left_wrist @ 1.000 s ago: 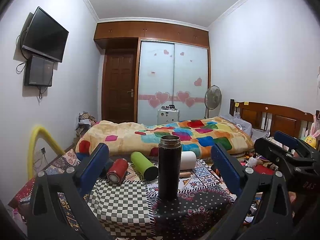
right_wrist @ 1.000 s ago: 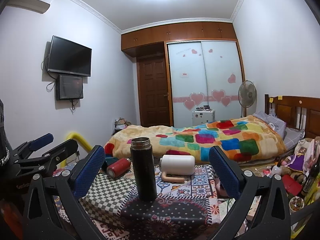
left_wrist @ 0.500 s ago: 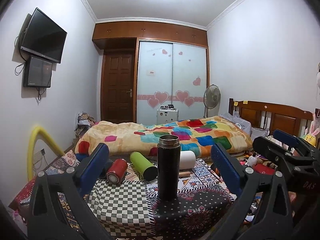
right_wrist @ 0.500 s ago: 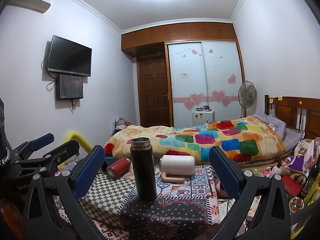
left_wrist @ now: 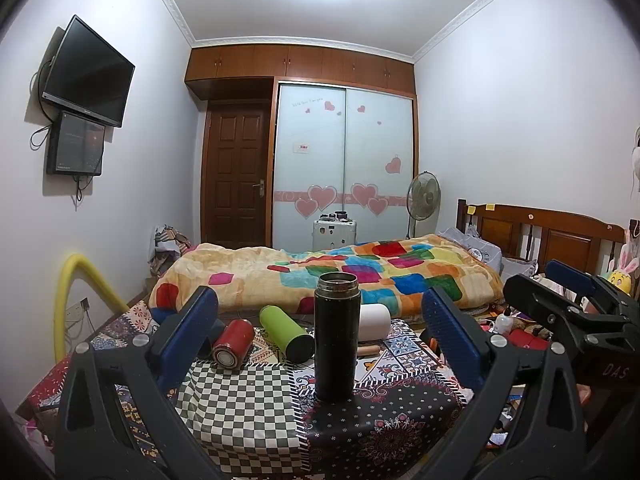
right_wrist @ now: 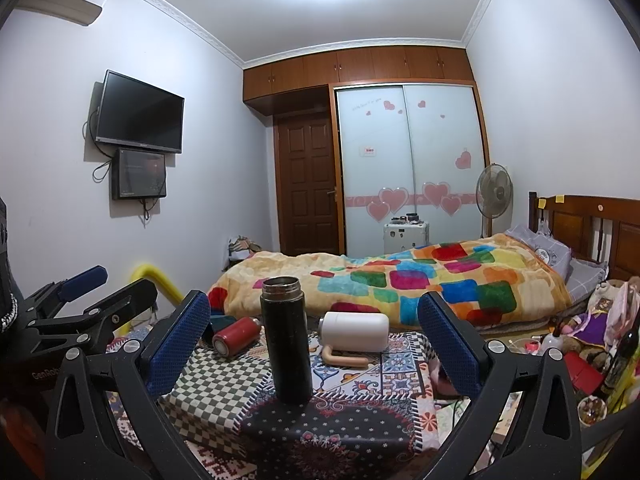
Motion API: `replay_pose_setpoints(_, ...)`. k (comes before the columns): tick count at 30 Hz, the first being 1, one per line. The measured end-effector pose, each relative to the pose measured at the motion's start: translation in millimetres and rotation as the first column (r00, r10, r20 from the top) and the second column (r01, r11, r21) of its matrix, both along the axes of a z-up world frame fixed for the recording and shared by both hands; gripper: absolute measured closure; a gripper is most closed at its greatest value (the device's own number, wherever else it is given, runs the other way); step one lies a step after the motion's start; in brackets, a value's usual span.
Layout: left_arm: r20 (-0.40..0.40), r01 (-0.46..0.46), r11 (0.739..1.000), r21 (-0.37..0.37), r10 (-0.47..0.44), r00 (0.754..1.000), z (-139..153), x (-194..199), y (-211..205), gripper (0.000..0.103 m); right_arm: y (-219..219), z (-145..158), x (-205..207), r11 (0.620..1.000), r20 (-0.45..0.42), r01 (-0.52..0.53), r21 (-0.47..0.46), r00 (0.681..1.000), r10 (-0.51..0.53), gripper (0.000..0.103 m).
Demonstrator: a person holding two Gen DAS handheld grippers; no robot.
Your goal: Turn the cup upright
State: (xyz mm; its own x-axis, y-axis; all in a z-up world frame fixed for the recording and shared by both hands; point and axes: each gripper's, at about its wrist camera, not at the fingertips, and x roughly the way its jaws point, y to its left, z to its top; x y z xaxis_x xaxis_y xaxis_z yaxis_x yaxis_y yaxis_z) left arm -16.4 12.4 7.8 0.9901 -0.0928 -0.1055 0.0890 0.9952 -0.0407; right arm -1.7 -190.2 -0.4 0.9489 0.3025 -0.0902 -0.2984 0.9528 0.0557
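A tall black flask stands upright, mouth open, on the patterned tablecloth; it also shows in the right wrist view. Behind it lie a red cup, a green cup and a white cup with a beige handle, all on their sides. My left gripper is open and empty, its jaws wide either side of the flask and nearer the camera. My right gripper is open and empty too, held back from the table.
A bed with a colourful quilt stands right behind the table. Cluttered items and toys lie on the floor at right. A yellow tube arches at the left wall. The other gripper shows at each view's edge.
Both grippers stay open. The views have shifted only slightly; the flask and the lying cups have not moved.
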Motion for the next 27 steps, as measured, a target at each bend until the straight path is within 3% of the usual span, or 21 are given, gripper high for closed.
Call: replay_pose_setpoints(27, -0.033, 0.023, 1.0, -0.012, -0.024, 0.999, -4.2, 6.3, -0.4, 0.0, -0.1, -1.3, 2.5, 1.0, -0.013, 0.0, -0.012, 1.0, 0.0, 0.0)
